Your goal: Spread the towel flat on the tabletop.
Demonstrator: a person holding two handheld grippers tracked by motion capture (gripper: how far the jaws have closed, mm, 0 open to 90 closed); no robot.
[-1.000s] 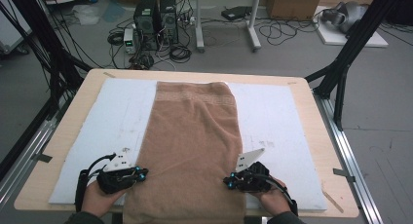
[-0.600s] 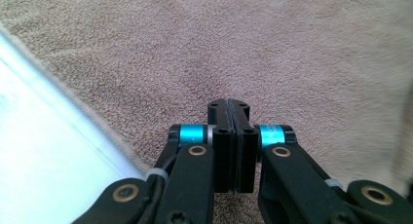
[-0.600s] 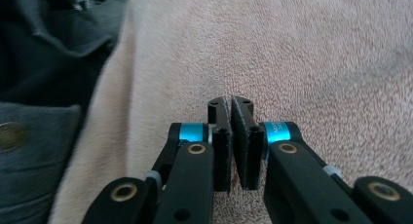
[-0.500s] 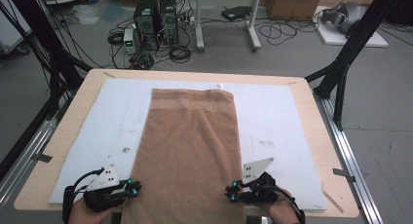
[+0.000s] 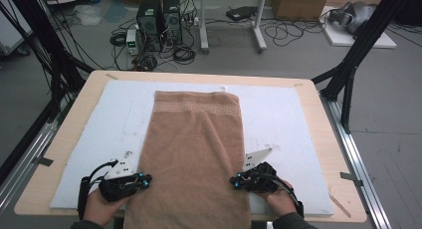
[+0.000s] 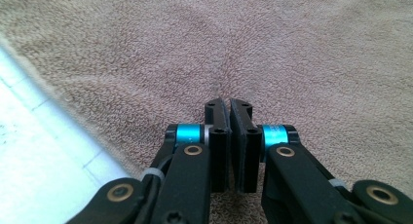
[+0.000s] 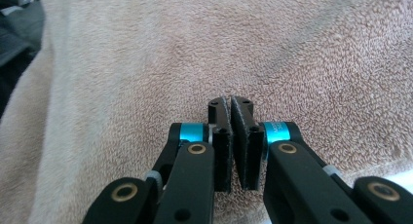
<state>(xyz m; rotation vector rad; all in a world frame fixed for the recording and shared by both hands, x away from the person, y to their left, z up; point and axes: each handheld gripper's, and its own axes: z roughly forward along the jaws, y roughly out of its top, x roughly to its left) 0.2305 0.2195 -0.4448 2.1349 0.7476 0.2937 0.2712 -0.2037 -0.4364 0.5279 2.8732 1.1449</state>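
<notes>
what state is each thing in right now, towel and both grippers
towel: spread flat on the white mat, near end hanging over the table's front edge
left gripper: at the towel's left edge, jaws just closed, pinching the cloth
right gripper: at the towel's right edge, jaws just closed, pinching the cloth

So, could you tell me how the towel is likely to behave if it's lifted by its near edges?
The towel will probably sag and drape: it already hangs limply over the table edge. Its looped pile looks grippy, so it is unlikely to slip. Soft creases suggest it would bunch rather than slide if pushed.
</notes>
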